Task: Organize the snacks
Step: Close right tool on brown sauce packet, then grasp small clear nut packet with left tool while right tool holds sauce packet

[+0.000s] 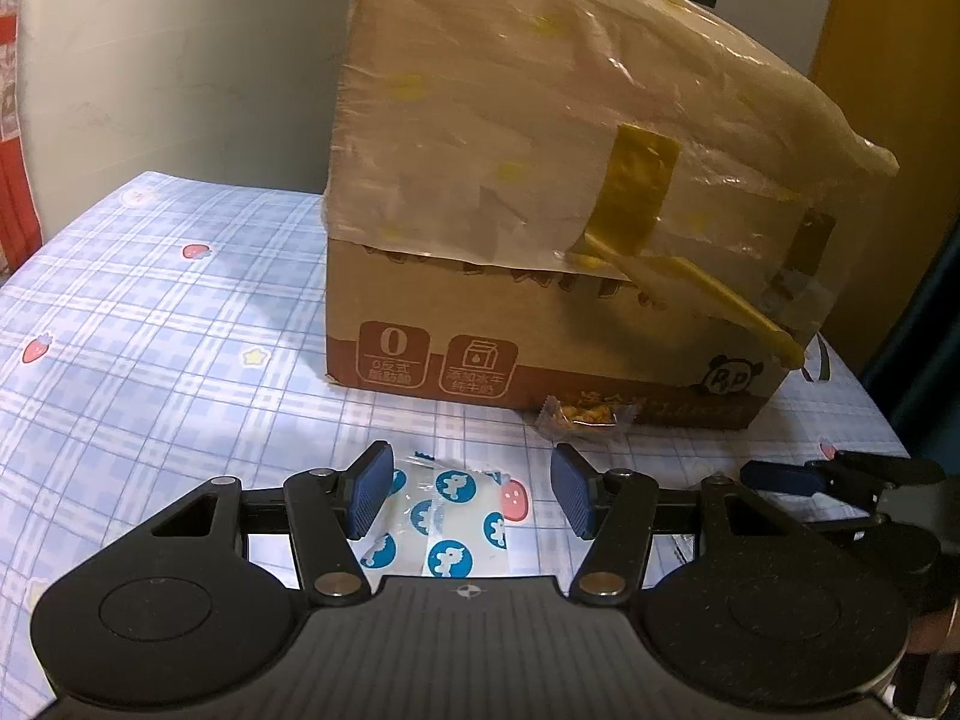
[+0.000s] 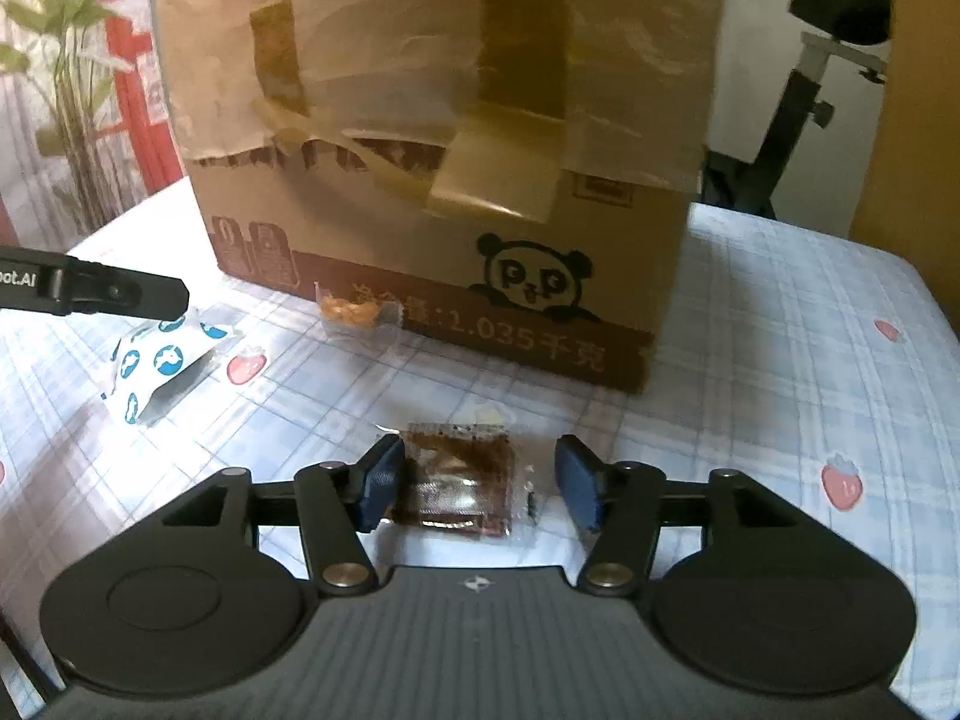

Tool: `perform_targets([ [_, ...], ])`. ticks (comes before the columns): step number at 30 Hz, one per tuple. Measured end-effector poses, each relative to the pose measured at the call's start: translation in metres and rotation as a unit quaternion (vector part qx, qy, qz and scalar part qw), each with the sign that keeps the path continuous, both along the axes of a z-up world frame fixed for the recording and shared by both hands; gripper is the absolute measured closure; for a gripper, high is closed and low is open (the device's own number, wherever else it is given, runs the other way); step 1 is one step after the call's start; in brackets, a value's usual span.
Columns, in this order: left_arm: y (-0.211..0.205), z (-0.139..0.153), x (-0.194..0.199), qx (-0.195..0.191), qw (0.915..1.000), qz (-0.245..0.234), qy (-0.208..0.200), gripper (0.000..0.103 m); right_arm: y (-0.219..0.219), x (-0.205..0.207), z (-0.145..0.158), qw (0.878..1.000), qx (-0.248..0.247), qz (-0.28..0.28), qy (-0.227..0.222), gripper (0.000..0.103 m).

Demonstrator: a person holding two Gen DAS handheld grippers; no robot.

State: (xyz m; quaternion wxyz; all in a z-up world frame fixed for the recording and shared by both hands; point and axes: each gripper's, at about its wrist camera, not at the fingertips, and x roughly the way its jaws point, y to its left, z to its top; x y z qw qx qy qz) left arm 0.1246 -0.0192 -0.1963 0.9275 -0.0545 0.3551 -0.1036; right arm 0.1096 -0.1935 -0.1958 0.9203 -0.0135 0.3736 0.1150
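Note:
A white snack packet with blue round prints (image 1: 438, 525) lies on the checked cloth between the open fingers of my left gripper (image 1: 471, 495); it also shows in the right wrist view (image 2: 159, 363). A brown snack in a clear wrapper (image 2: 459, 480) lies between the open fingers of my right gripper (image 2: 480, 486), its left pad (image 2: 381, 483) touching or nearly touching the wrapper. A clear packet of golden crumbly snack (image 1: 585, 414) leans at the foot of the cardboard box (image 1: 540, 210), seen also in the right wrist view (image 2: 354, 315). The box (image 2: 432, 180) is taped and plastic-covered.
The blue checked cloth with strawberry prints (image 1: 150, 330) covers the table. My right gripper's finger shows at the right edge of the left wrist view (image 1: 840, 474). A plant (image 2: 66, 90) and a black stand (image 2: 810, 90) are behind the table.

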Motion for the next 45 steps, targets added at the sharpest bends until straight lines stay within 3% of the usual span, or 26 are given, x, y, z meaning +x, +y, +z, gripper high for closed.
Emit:
perform_targets([
  [4, 0.002, -0.001, -0.002, -0.006, 1.0000, -0.001, 0.000, 0.042, -0.006, 0.004, 0.013, 0.999, -0.015, 0.034, -0.005, 0.044],
  [7, 0.002, -0.004, 0.000, -0.010, 0.9999, -0.002, 0.004, 0.042, -0.010, 0.004, 0.020, 0.995, -0.046, 0.089, -0.001, 0.044],
  [11, 0.002, -0.004, -0.002, -0.016, 0.9998, -0.007, 0.005, 0.042, -0.003, -0.001, 0.019, 0.975, -0.117, 0.187, 0.012, 0.044],
  [14, 0.001, -0.005, -0.002, -0.018, 0.9998, -0.008, 0.008, 0.042, 0.001, -0.001, 0.016, 0.964, -0.149, 0.221, 0.020, 0.044],
  [23, 0.000, -0.005, -0.004, -0.019, 0.9997, -0.013, 0.008, 0.042, 0.011, 0.016, 0.011, 0.973, -0.113, 0.202, 0.009, 0.040],
  [26, 0.000, -0.005, -0.003, -0.021, 0.9996, -0.015, 0.008, 0.042, 0.008, 0.028, 0.008, 0.979, -0.081, 0.185, 0.021, 0.038],
  [29, 0.000, -0.005, -0.003, -0.023, 0.9996, -0.018, 0.007, 0.042, -0.001, 0.032, 0.006, 0.986, -0.032, 0.163, 0.034, 0.044],
  [36, -0.011, -0.004, -0.001, -0.017, 0.9991, -0.039, 0.008, 0.042, -0.007, 0.001, 0.001, 0.989, -0.012, 0.148, -0.009, 0.061],
  [40, -0.022, -0.002, 0.000, -0.010, 0.9981, -0.060, 0.004, 0.042, -0.009, -0.015, -0.002, 0.993, -0.016, 0.114, -0.034, 0.062],
  [45, -0.038, 0.000, 0.012, -0.005, 0.9961, -0.087, 0.011, 0.042, -0.019, -0.022, -0.005, 0.998, -0.006, 0.024, -0.055, 0.063],
])
